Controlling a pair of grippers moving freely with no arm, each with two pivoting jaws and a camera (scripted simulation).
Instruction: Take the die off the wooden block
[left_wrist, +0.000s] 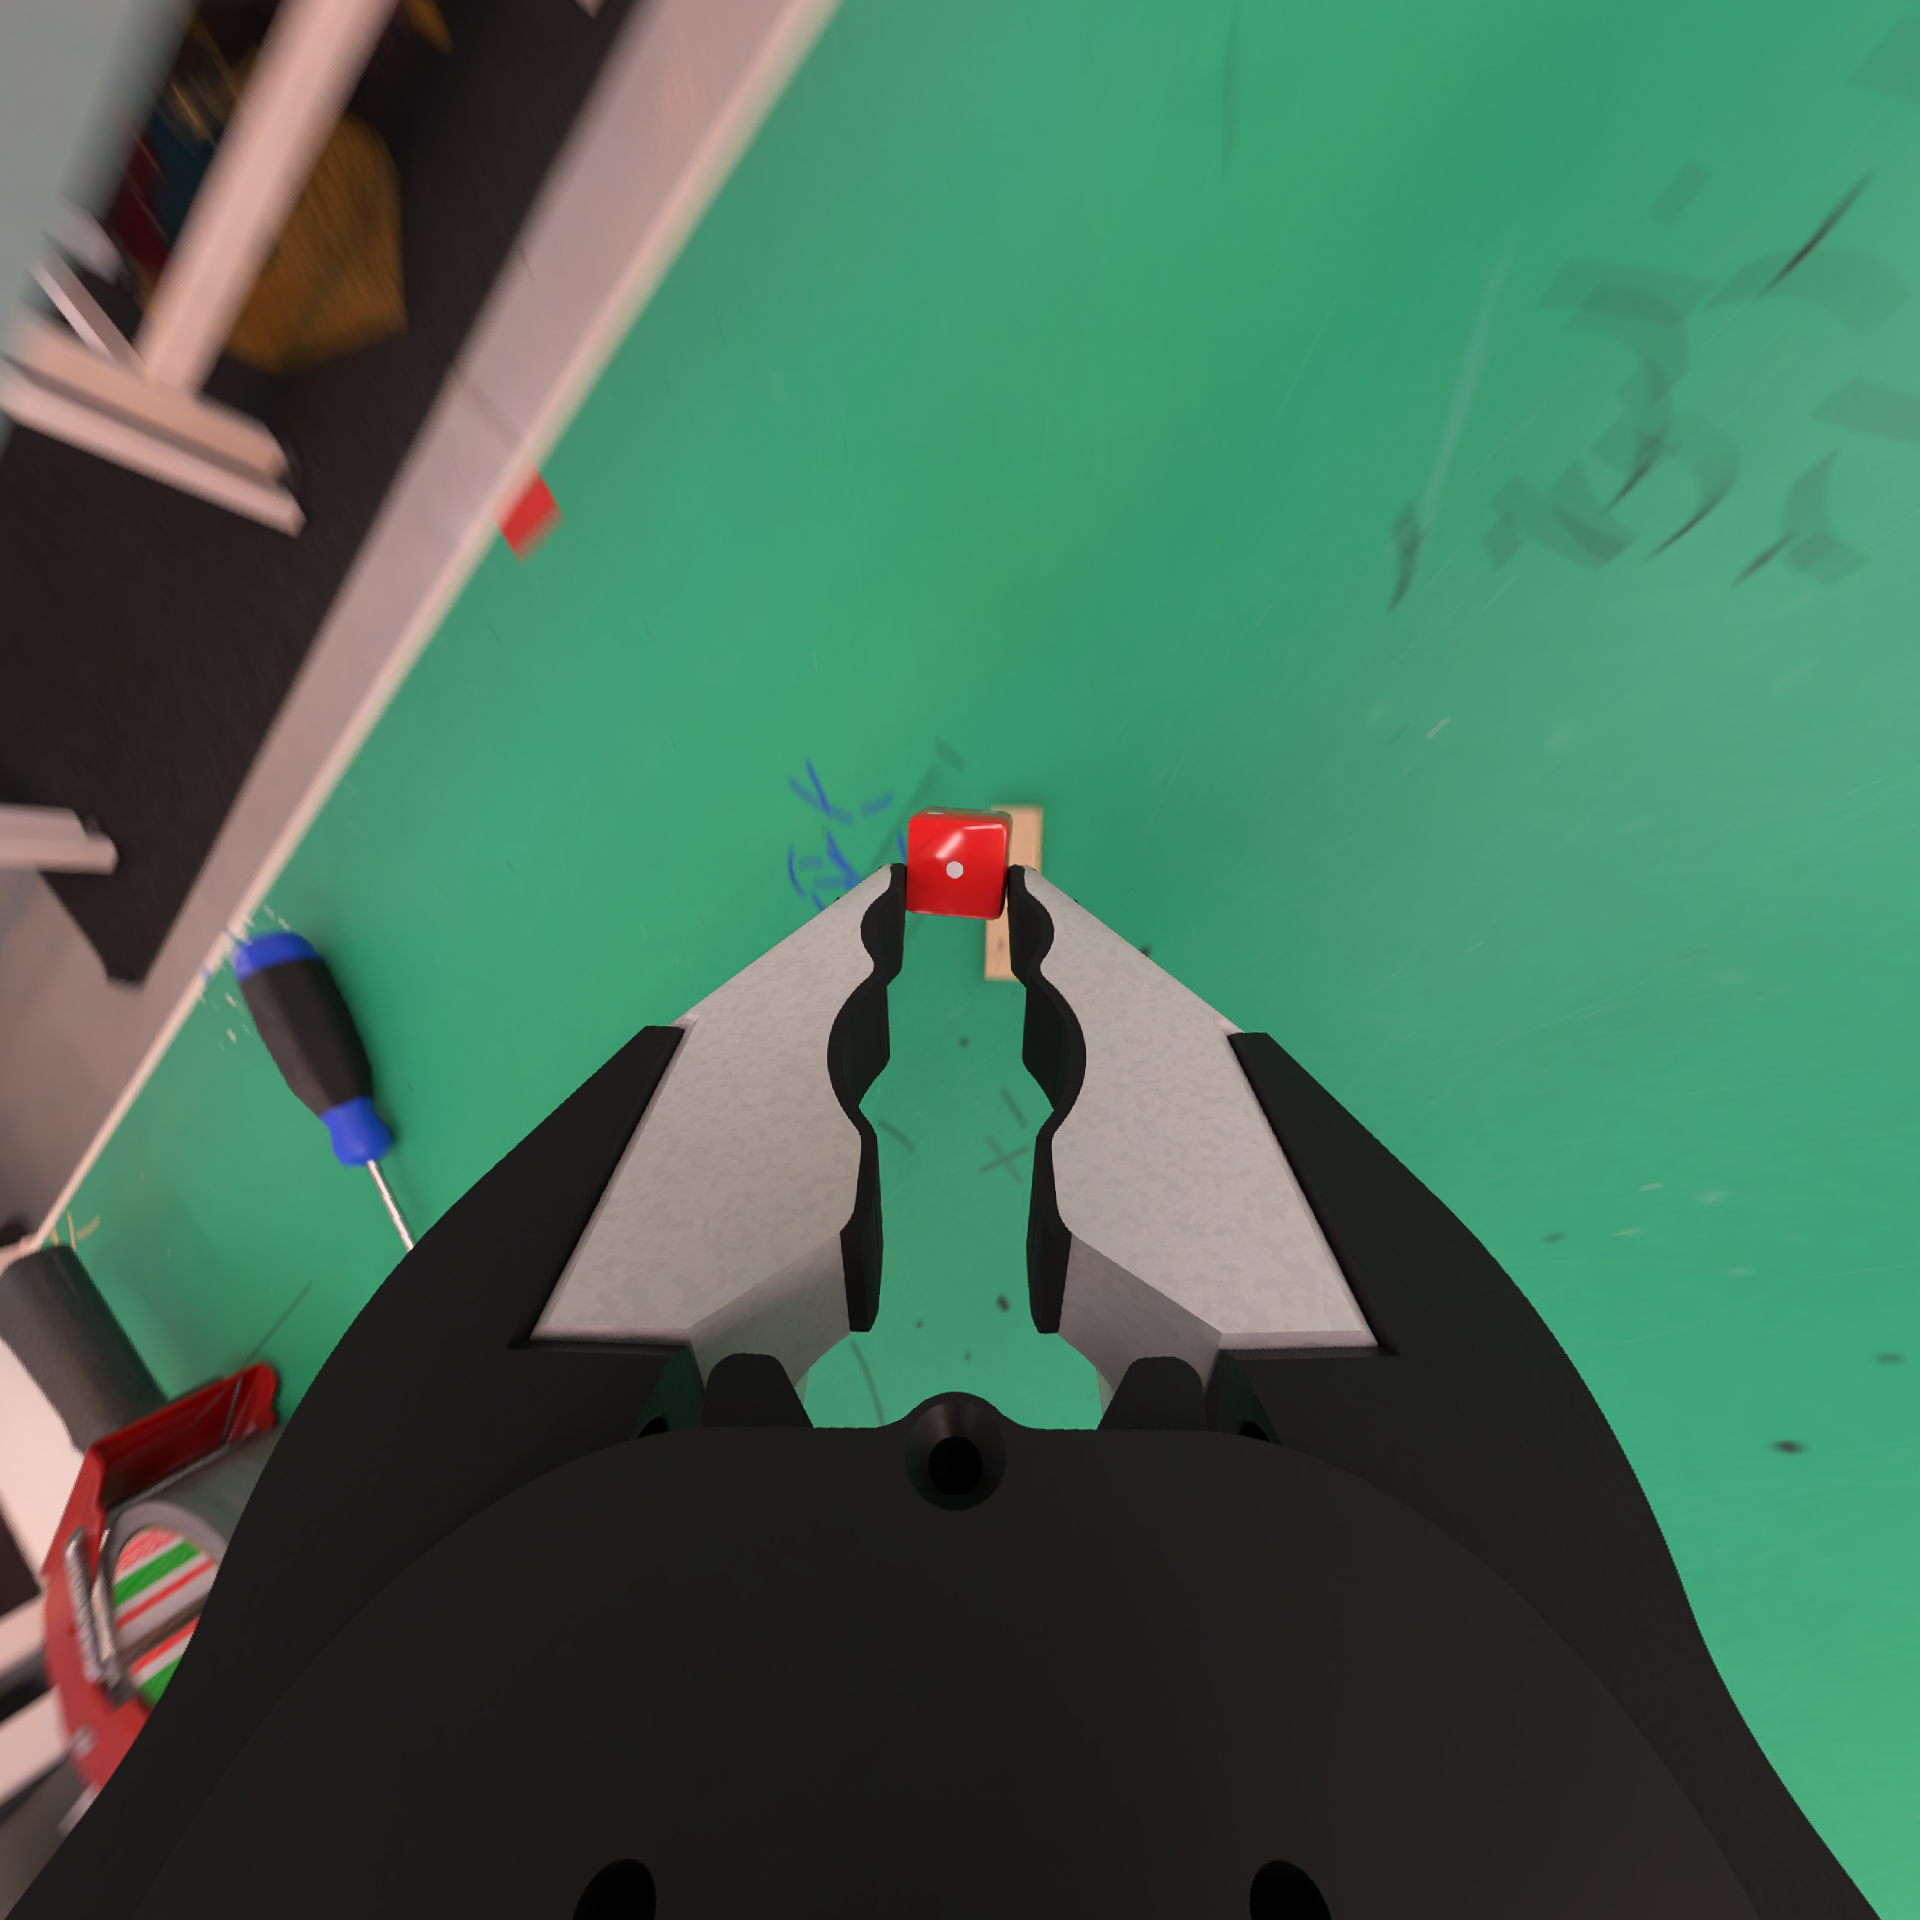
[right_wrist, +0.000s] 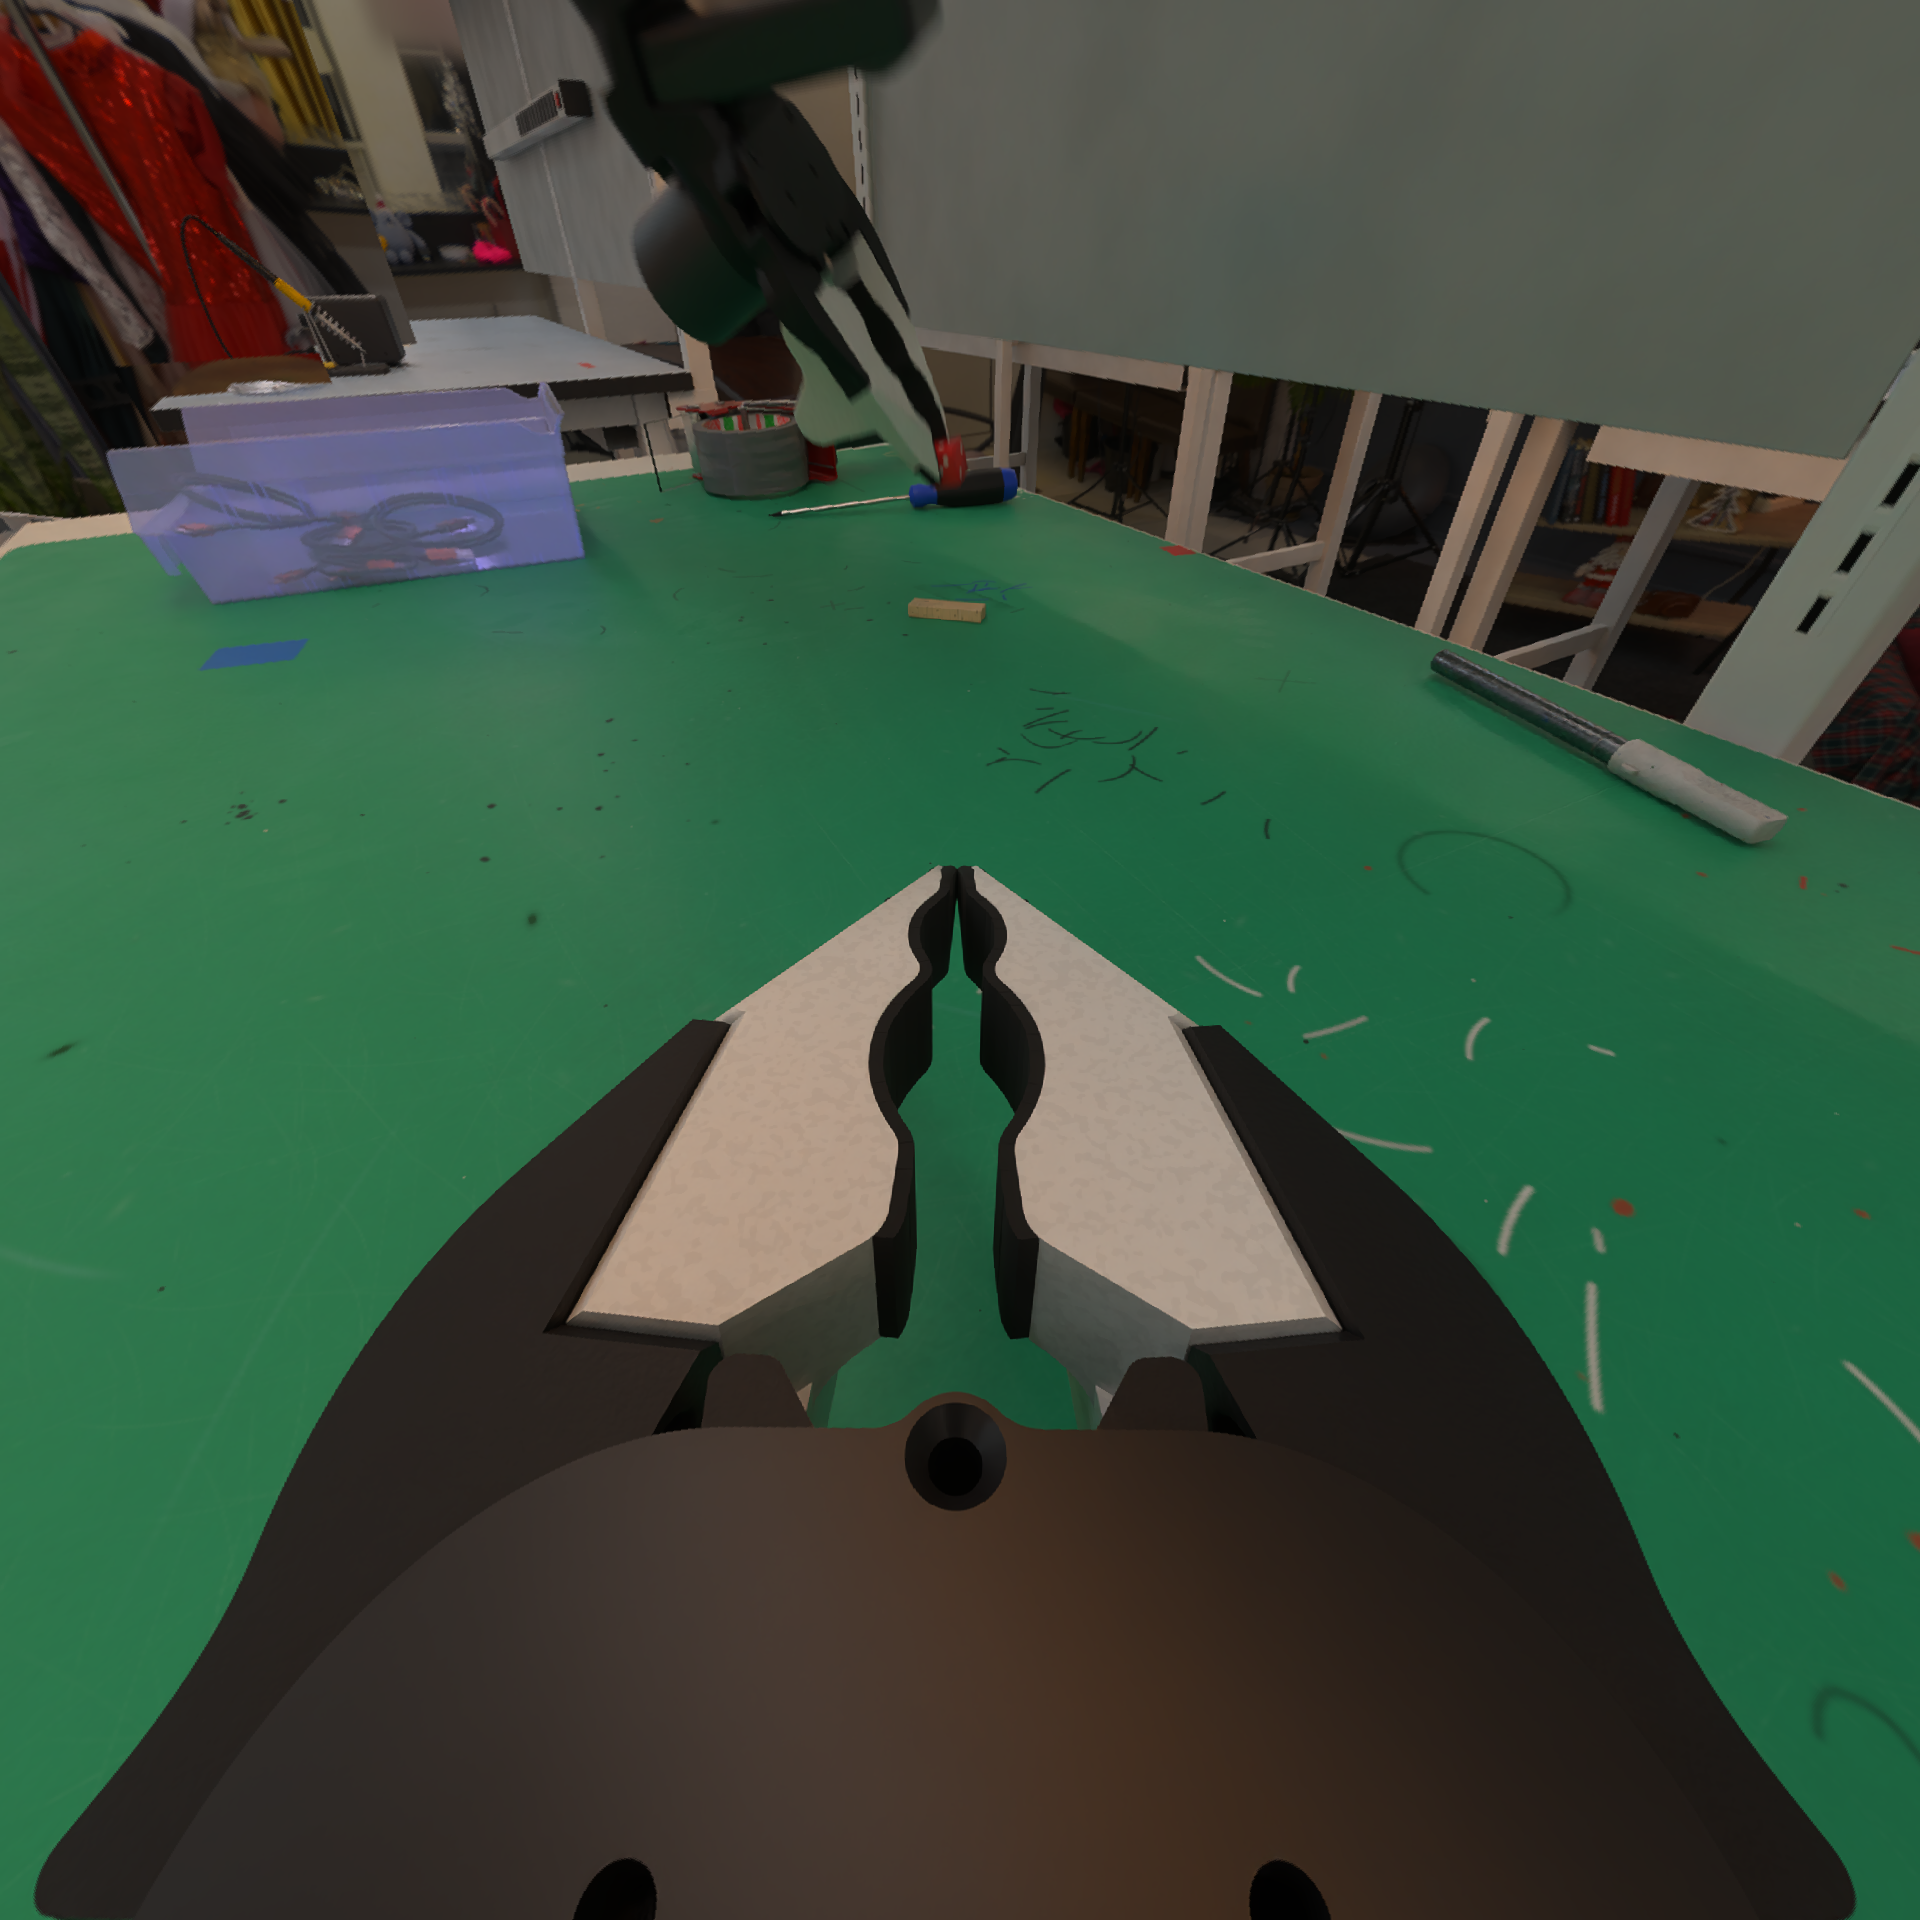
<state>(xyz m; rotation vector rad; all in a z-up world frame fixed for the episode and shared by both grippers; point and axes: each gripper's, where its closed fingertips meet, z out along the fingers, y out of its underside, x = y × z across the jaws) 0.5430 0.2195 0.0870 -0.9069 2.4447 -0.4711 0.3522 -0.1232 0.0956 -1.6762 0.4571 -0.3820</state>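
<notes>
In the left wrist view the red die (left_wrist: 956, 868) and the gripper's fingertips (left_wrist: 1023, 904) cover most of the wooden block (left_wrist: 1023, 831), and the gripper body hides the screwdriver (left_wrist: 307, 1039) shaft's end. The tape dispenser (left_wrist: 135, 1538) is cut off at the left edge. In the right wrist view the far gripper (right_wrist: 948, 457) is blurred and cropped by the top edge, so the die's pips are too small to tell.
</notes>
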